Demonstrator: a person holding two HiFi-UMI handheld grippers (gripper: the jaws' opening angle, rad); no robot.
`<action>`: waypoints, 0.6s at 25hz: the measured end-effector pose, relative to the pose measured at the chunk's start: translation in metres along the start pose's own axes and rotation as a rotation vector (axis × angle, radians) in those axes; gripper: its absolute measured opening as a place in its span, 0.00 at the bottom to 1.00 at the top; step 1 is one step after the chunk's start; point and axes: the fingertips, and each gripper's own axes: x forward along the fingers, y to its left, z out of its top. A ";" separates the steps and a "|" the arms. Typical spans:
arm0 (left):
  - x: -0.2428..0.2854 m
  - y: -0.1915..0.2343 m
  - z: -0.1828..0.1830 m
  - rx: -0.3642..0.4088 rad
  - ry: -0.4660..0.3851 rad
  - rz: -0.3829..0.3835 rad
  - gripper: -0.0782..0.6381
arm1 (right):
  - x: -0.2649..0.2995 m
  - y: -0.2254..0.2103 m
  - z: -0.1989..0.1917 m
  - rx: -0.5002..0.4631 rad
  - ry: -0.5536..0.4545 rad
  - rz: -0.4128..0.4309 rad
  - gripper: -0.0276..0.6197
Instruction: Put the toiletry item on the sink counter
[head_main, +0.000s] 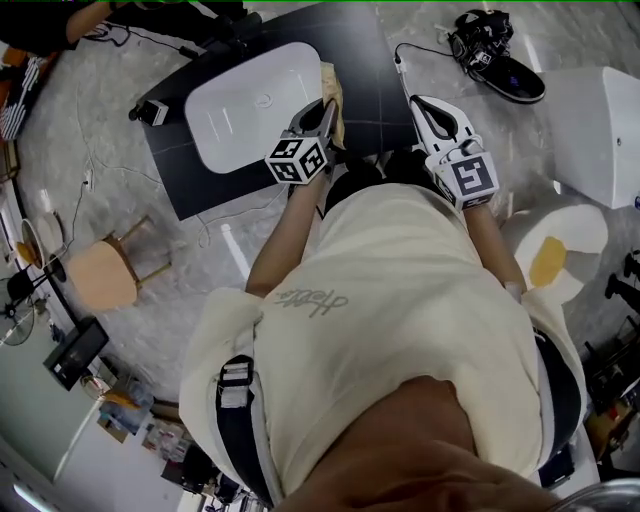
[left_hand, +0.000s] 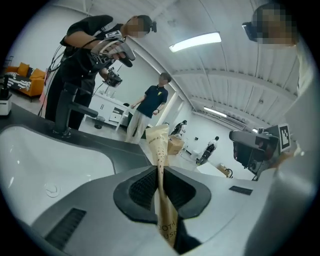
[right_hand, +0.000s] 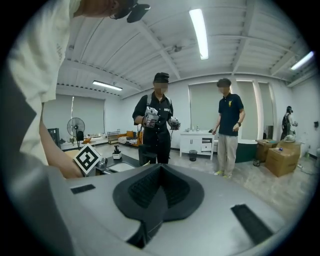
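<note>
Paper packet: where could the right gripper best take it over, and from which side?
Probably the packet's free far end, coming from the right; the left gripper pinches its near part. It is thin and flat, so close on its faces.

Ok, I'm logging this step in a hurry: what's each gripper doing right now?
Left gripper: closed on the paper toothbrush packet.
Right gripper: closed, nothing between its jaws.

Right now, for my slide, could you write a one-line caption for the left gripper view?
Left gripper shut on a paper-wrapped toothbrush near the white sink basin and black faucet.
</note>
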 end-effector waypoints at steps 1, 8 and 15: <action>0.006 0.001 -0.005 -0.015 0.020 0.000 0.16 | -0.001 -0.003 -0.002 0.007 0.000 -0.002 0.03; 0.050 0.010 -0.041 -0.158 0.130 0.068 0.16 | 0.005 -0.040 -0.012 0.044 0.022 0.049 0.03; 0.085 0.027 -0.061 -0.222 0.201 0.170 0.16 | 0.020 -0.078 -0.024 0.062 0.045 0.123 0.03</action>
